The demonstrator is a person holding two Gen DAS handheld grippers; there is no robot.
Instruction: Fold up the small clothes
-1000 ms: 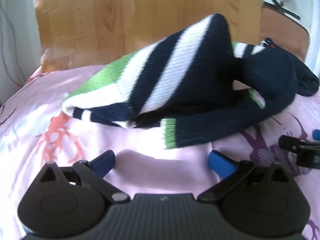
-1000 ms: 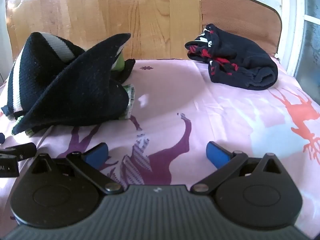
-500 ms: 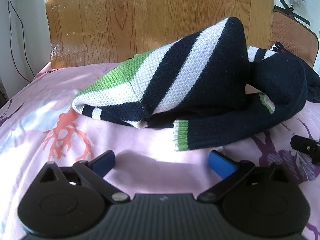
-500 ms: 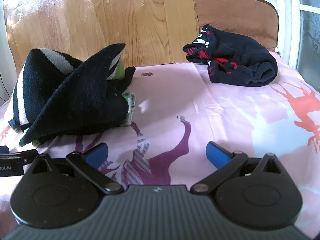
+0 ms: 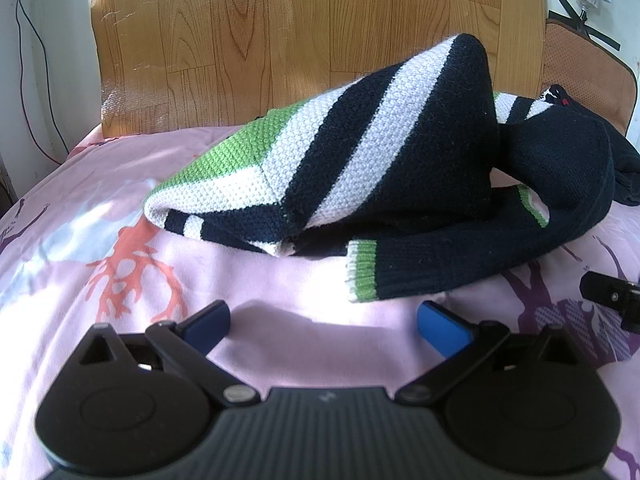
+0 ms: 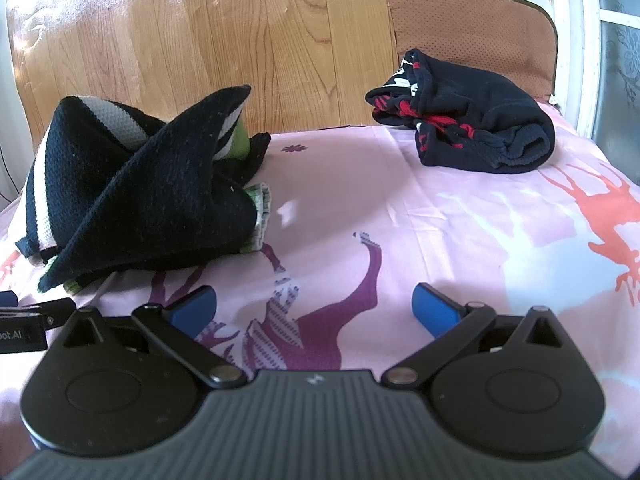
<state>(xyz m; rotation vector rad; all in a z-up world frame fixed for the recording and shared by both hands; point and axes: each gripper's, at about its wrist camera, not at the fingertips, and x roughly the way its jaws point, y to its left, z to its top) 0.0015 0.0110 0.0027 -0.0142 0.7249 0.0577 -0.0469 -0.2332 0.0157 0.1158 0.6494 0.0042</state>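
One striped sweater [image 5: 360,168], navy/white/green, lies bunched in a peaked heap on the pink bed sheet [image 5: 120,184], w/ one green-edged cuff [image 5: 362,272] near the left tongs [image 5: 324,326]. Both tongs, left & right [image 6: 314,312], have blue tips wide apart, holding nothing. One 2nd garment, dark w/ red pattern [image 6: 468,136], lies folded well apart near the wood headboard [image 6: 240,32].

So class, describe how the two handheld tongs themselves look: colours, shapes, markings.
Both left tongs and right tongs look alike: a ribbed dark grey body, two round black discs, black linkage arms with silver pivots, and blue fingertip pads. The left unit's side carries partial white lettering.
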